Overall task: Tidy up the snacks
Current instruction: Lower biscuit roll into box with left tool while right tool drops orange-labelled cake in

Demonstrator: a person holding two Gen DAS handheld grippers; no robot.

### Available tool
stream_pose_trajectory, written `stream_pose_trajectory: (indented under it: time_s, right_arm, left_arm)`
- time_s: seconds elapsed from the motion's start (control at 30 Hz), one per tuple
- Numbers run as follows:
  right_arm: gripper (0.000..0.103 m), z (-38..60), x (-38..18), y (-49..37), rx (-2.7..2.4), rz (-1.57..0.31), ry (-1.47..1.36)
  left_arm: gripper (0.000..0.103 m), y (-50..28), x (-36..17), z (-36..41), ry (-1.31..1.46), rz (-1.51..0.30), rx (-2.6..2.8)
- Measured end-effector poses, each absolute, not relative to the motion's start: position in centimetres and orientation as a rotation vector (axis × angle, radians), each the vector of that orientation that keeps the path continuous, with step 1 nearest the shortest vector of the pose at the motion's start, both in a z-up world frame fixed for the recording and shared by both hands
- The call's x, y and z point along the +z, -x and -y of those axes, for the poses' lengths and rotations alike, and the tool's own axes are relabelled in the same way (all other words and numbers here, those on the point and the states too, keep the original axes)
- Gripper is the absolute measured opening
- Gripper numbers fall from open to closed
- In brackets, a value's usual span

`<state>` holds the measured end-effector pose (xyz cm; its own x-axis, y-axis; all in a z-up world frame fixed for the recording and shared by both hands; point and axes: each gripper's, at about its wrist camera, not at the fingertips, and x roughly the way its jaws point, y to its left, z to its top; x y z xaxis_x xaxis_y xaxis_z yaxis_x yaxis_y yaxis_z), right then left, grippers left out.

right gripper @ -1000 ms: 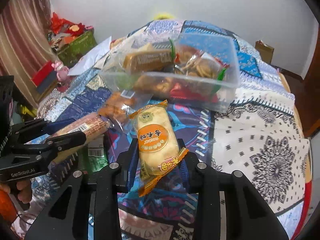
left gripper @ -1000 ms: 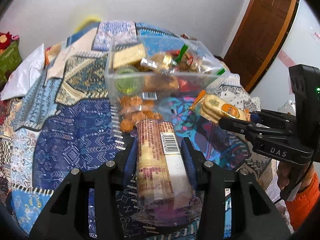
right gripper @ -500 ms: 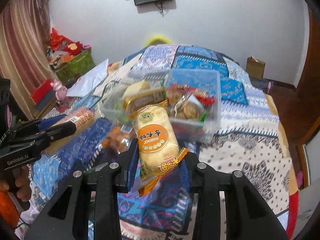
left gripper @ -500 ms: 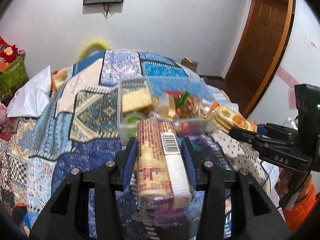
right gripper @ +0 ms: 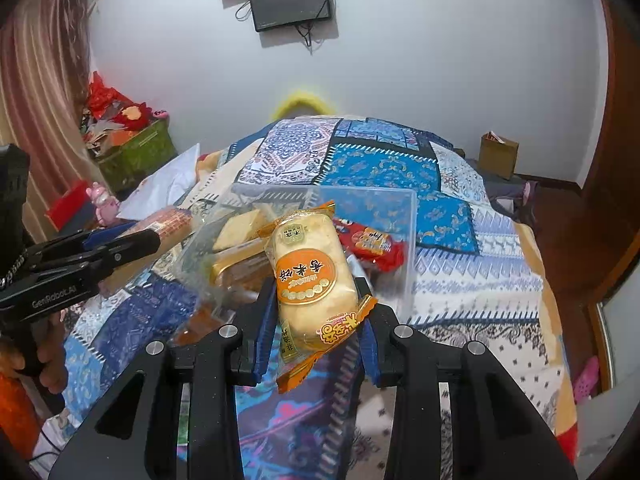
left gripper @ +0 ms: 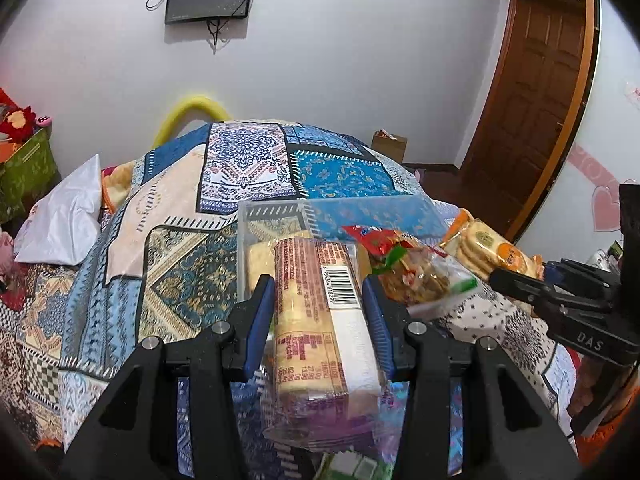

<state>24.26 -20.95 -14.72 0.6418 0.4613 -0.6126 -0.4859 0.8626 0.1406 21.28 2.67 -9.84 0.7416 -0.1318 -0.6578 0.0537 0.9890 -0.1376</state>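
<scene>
left jaws: the left gripper [left gripper: 318,300] is clamped on a long biscuit pack [left gripper: 320,320], blue pads squeezing both long sides, barcode label up

right jaws: the right gripper [right gripper: 316,312] is closed tight on a rice cracker pack [right gripper: 310,272], pale puffy thing with an orange oval label and orange crimped ends

landmark: clear plastic bin [right gripper: 408,248] sitting on the patchwork bedspread [left gripper: 248,160]

where the packs are: both are held up in the air on the near side of the bin; in the left wrist view the cracker pack shows at the bin's right side

in the bin: a red wrapper [right gripper: 372,244], a pale square pack [right gripper: 240,228], and a clear bag of snacks with a green strip [left gripper: 420,276]

hard to see: the biscuit pack covers the bin's near wall, its near end is a blurry purple mess, and the tiny print is unreadable

behind the bin: a white pillow [left gripper: 64,216] off to its left
</scene>
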Motion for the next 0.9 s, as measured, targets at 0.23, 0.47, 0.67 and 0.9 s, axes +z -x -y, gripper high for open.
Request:
stream_pose_trajectory:
  time_s: [0.23, 0.47, 0.67, 0.9]
  right_arm:
    - [0.033, 20.8, -15.5, -26.8, 0.524, -0.705, 0.015]
    - [0.033, 20.3, -16.0, -29.5, 0.499, -0.714, -0.003]
    - [0.033, 19.3, -16.9, -31.6, 0.475, -0.744, -0.002]
    - [0.034, 18.5, -17.9, -32.3, 0.456, -0.762, 0.028]
  left_arm:
    - [0.045, -25.0, -10.6, -1.6, 0.127, -0.747, -0.129]
    - [0.045, -28.2, -11.7, -0.3, 0.11, -0.774, -0.123]
    - [0.045, -30.6, -13.0, 0.4, 0.1, -0.804, -0.112]
    - [0.045, -32.3, -14.7, 0.6, 0.133, -0.864, -0.121]
